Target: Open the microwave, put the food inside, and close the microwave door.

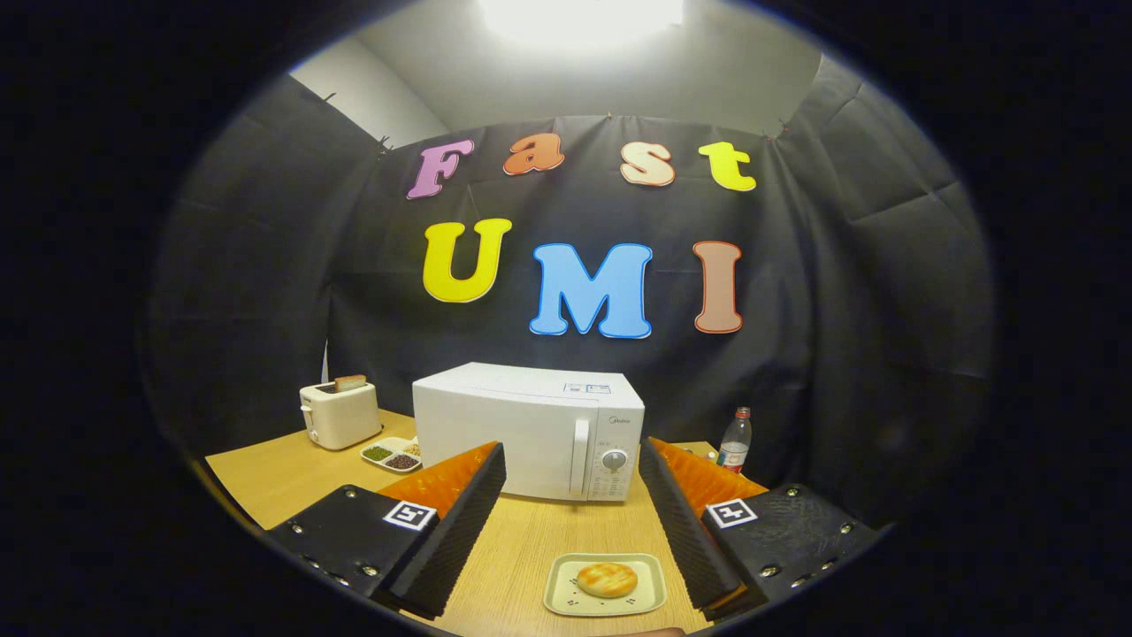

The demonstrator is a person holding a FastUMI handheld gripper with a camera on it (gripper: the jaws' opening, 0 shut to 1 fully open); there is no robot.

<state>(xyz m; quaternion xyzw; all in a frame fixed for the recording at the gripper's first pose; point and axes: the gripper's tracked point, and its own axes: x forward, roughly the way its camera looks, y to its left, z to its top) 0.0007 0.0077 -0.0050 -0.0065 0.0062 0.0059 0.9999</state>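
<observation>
Jaws spread wide, holding nothing; gripper hangs above the desk. Flat round bun lies on a small square plate between the fingers, low at 6 o'clock. Microwave, door closed, stands beyond the fingers at 12 o'clock. Toaster with a slice in it and a divided dish at 10 o'clock; bottle at 2 o'clock.

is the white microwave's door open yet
No, the white microwave has its door shut flush, while the open gripper hovers apart from it.
</observation>
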